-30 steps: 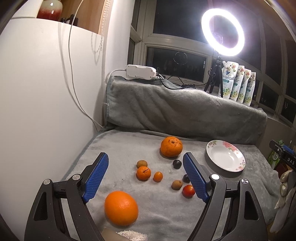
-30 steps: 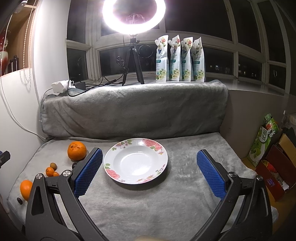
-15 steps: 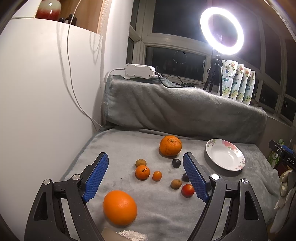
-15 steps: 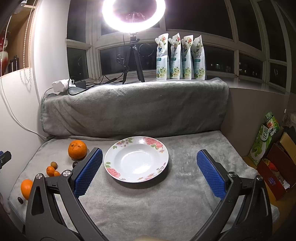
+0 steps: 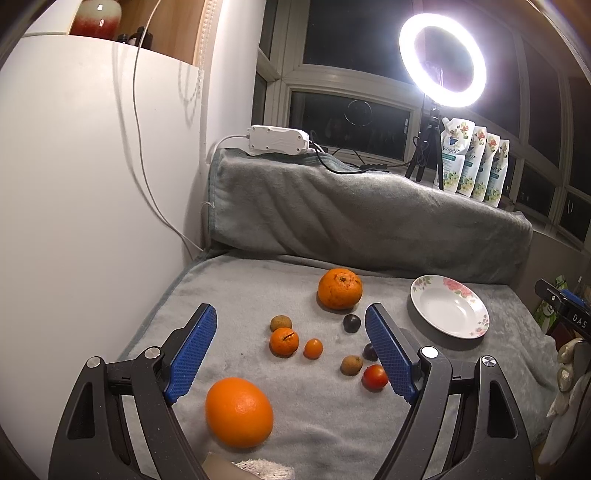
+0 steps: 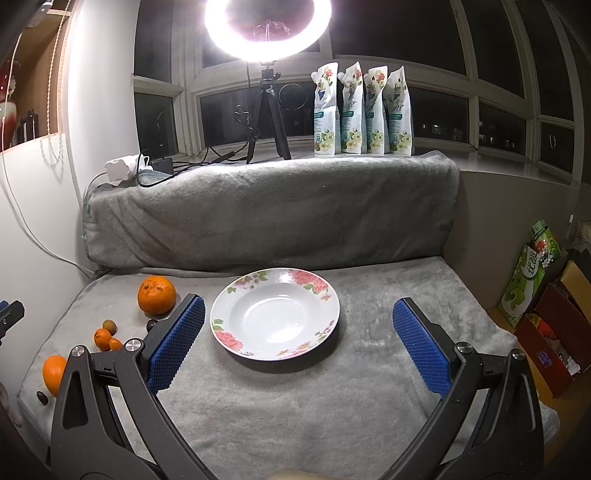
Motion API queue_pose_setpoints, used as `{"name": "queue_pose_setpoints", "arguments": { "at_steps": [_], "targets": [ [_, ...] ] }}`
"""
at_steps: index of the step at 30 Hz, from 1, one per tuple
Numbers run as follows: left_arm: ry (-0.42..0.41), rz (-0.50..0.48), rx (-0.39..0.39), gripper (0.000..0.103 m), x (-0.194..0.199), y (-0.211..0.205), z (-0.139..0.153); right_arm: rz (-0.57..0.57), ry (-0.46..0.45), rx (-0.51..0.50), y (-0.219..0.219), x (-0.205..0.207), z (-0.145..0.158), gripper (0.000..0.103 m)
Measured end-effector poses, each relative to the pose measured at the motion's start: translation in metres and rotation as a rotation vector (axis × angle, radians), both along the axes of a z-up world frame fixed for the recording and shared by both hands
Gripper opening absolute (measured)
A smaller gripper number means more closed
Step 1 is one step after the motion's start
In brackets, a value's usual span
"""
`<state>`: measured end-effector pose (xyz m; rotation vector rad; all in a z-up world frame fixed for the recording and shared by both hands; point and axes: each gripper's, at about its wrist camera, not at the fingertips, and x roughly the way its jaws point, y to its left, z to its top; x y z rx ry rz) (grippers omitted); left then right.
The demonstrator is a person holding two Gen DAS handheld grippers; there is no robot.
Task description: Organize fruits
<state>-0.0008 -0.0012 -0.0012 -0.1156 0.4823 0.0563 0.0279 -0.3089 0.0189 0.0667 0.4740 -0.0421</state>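
Several fruits lie on a grey blanket (image 5: pixel 314 402): a smooth large orange (image 5: pixel 239 411) nearest me, a rough large orange (image 5: pixel 340 288) at the back, a mandarin (image 5: pixel 283 341), a tiny orange (image 5: pixel 313 348), two brown fruits (image 5: pixel 280 322) (image 5: pixel 351 364), two dark plums (image 5: pixel 351 323) and a red tomato (image 5: pixel 374 377). My left gripper (image 5: pixel 291 350) is open and empty above them. A white flowered plate (image 6: pixel 275 313) lies empty. My right gripper (image 6: pixel 299 343) is open and empty in front of it. The plate also shows in the left wrist view (image 5: pixel 449 311).
A blanket-covered backrest (image 6: pixel 269 214) runs along the back. A ring light on a tripod (image 6: pixel 267 22), several pouches (image 6: pixel 362 110) and a power strip (image 5: pixel 279 140) stand on the sill. A white wall (image 5: pixel 74 221) is at left. Boxes (image 6: pixel 550 332) sit at right.
Both views have shifted very slightly; the scene sits a little lower and nearer in the frame. No fruit has moved and both grippers stay open.
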Motion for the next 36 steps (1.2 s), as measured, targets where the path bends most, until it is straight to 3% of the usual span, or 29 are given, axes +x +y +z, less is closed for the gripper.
{"name": "queue_pose_setpoints", "arguments": {
  "at_steps": [22,36],
  "targets": [
    [0.037,0.023,0.000,0.083,-0.003,0.012,-0.017,0.069,0.043,0.024,0.012,0.005,-0.012,0.103],
    [0.108,0.045,-0.059,0.083,-0.024,0.045,-0.043,0.281,0.102,0.100,0.043,0.018,-0.020,0.103]
  ]
}}
